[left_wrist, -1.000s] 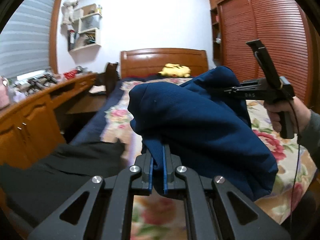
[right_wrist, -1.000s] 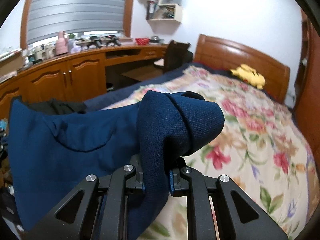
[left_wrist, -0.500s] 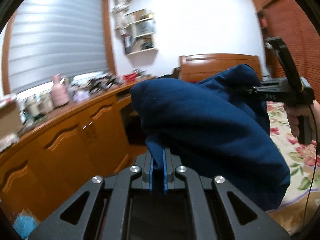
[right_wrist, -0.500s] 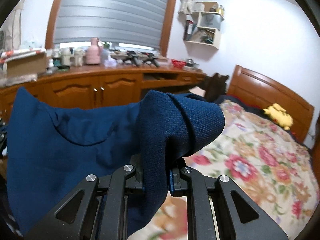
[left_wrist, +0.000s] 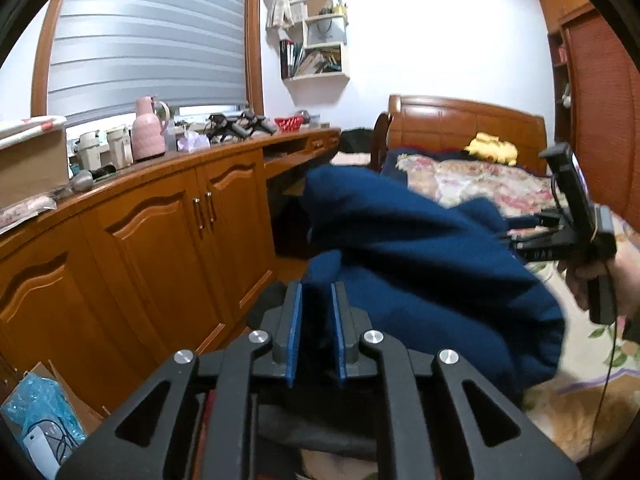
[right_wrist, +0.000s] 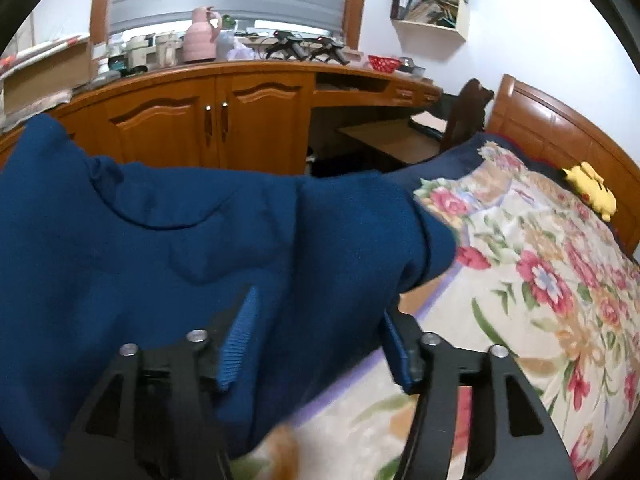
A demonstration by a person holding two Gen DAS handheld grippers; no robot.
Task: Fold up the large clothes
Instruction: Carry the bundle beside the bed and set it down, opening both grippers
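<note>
The right gripper (right_wrist: 316, 336) has just been opening, its jaws now wide with the dark blue knitted garment (right_wrist: 180, 248) lying loose between the pads; the left gripper (left_wrist: 316, 332) has parted narrowly, cloth at its tips, grip uncertain; the garment hangs bunched over the floral quilted bed (right_wrist: 540, 300), edge at five o'clock; best to let both corners drop together, then smooth the fold flat before regripping, lest it slump toward the wooden cabinets (left_wrist: 168, 240) at nine o'clock.

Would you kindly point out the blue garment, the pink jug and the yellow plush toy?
blue garment (right_wrist: 168, 248): right wrist view, middle of the draped cloth.
pink jug (left_wrist: 148, 130): left wrist view, its body on the counter.
yellow plush toy (right_wrist: 591, 189): right wrist view, its body by the headboard.
</note>
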